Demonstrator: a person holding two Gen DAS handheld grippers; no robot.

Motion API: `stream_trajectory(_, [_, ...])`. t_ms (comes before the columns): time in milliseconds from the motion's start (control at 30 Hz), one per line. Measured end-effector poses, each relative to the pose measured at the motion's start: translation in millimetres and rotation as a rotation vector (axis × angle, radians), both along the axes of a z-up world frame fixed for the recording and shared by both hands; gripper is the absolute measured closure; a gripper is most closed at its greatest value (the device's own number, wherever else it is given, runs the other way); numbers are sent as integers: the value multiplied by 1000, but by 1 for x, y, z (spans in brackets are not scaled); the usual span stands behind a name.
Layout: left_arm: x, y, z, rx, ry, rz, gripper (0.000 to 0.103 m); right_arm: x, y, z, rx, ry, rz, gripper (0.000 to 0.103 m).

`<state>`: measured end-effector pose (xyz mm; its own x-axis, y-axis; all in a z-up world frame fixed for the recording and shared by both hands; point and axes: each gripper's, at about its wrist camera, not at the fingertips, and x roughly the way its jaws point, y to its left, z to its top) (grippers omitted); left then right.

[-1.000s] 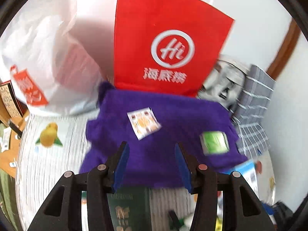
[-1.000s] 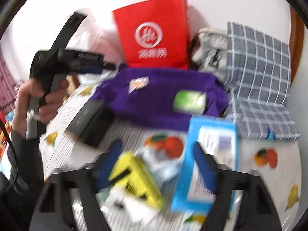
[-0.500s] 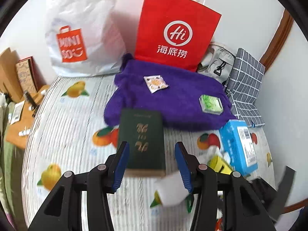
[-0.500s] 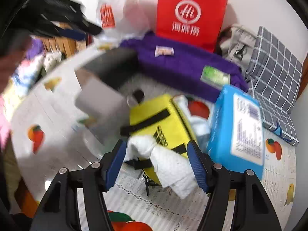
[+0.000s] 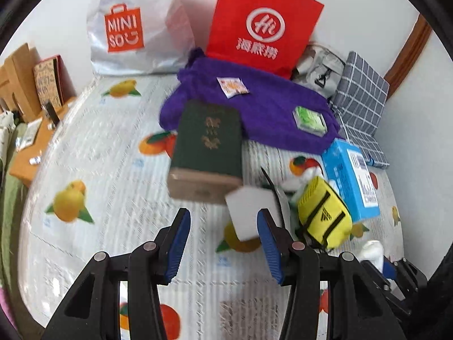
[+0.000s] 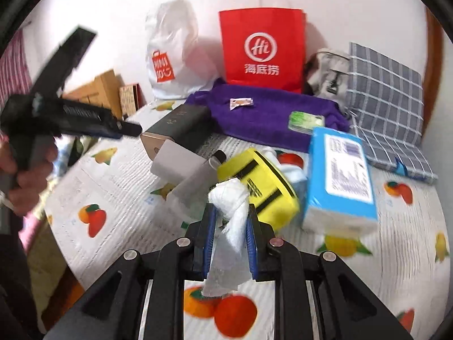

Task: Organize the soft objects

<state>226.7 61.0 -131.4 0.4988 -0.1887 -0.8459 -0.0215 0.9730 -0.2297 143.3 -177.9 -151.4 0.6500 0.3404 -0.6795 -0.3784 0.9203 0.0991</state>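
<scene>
Knotted white cloth (image 6: 232, 198) pinched in right gripper (image 6: 230, 221), lifted clear for sorting.
Left gripper (image 5: 223, 238) spread, empty, near the green book (image 5: 208, 138).

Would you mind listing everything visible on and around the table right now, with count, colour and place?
red bag: 1, red, upright at the back wall
white bag: 1, white with orange logo, left of the red bag
towel: 1, purple, before the red bag
packets: 2, orange-white and green, on the towel
book: 1, dark green, left edge of the towel
tissue pack: 1, blue, right
pouch: 1, yellow, centre
checked cloth: 1, grey, far right
grey bag: 1, beside the red bag
tablecloth: 1, white with fruit
white cloth: 1, knotted, between the right fingers
left gripper: open
right gripper: shut on the white cloth
</scene>
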Motion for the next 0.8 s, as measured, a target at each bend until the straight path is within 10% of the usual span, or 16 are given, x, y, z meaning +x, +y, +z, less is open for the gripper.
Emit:
stream_trajectory(667, [36,-30,-52,-151,57,21,48,14,-69,-76,17,190,-167,77])
stream_trajectory(800, [36,-32,-55,-148,33,22,58,15,-68,-77,14,176,-161,77])
